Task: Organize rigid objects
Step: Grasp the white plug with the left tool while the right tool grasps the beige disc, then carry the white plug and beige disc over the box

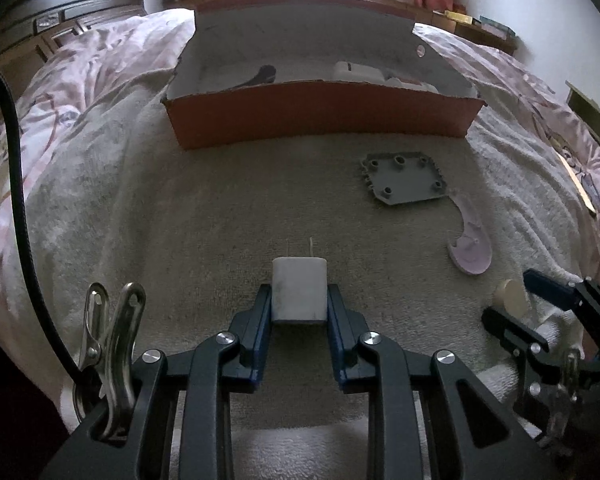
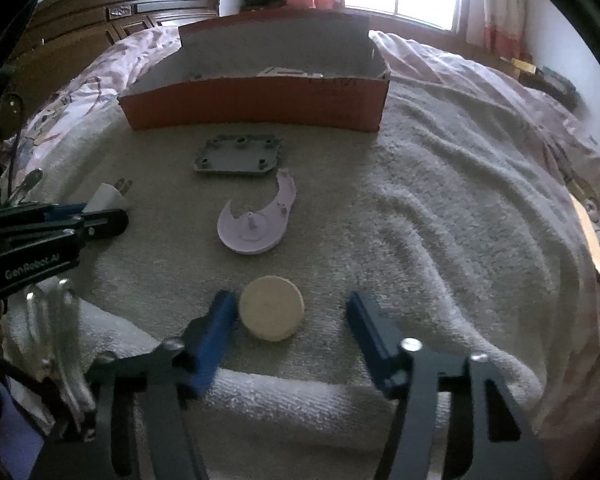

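Observation:
My left gripper (image 1: 299, 294) is shut on a white plug adapter (image 1: 298, 276) whose prongs point away from me, low over the beige towel. From the right wrist view the left gripper (image 2: 100, 216) sits at the left with the adapter (image 2: 107, 196) in its fingers. My right gripper (image 2: 292, 304) stands open around a cream round disc (image 2: 271, 312) lying on the towel. Its left finger (image 2: 220, 320) is close beside the disc and its right finger is well apart. A grey square plate (image 2: 238, 156) and a pale pink crescent piece (image 2: 256, 228) lie further off.
An open orange cardboard box (image 1: 320, 116) stands at the far edge of the towel with a white object (image 1: 360, 72) and a dark one (image 1: 266, 73) inside. The towel (image 2: 440, 200) covers a pink quilted bed. A wooden headboard (image 2: 100, 12) and a window are behind.

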`<state>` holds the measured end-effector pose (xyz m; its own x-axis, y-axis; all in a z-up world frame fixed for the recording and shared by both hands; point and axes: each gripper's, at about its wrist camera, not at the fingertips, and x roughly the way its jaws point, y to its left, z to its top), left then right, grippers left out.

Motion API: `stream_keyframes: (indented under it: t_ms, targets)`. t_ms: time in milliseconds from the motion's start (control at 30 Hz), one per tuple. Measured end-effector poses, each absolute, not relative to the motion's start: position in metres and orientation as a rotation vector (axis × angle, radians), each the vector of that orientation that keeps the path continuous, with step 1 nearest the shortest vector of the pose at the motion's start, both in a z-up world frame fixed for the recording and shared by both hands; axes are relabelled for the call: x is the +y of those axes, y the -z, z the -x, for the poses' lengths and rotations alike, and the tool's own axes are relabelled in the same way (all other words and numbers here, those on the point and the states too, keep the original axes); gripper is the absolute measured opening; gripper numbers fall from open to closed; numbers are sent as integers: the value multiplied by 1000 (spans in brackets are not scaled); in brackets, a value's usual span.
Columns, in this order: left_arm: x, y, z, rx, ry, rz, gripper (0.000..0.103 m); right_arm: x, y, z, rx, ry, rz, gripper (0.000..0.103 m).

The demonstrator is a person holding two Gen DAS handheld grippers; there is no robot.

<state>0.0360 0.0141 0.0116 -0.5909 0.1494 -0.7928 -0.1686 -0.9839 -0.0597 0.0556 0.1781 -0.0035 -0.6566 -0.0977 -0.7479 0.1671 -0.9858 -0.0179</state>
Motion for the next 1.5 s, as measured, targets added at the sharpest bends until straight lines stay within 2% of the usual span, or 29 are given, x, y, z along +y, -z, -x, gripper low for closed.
stream_keyframes:
  t_ms: [67, 133, 167, 1033, 1500]
  targets:
    - [12, -12, -35, 5, -2649, 1321, 26, 177, 2, -56, 141, 2737, -1219, 42]
    - [11, -12, -35, -7, -2647, 1322, 26, 174, 1, -57, 157, 2736, -1208, 33]
    - [10, -12, -35, -8, -2647, 1321, 26, 174, 0, -58, 162, 2735, -1206, 33]
    - [0, -35, -33, -7, -2727, 1275, 26, 183, -22, -42, -7, 2651, -1127, 33]
    - [-2, -63, -23, 7, -2780, 1187, 26, 182, -49, -27, -6, 2673, -1017, 33]
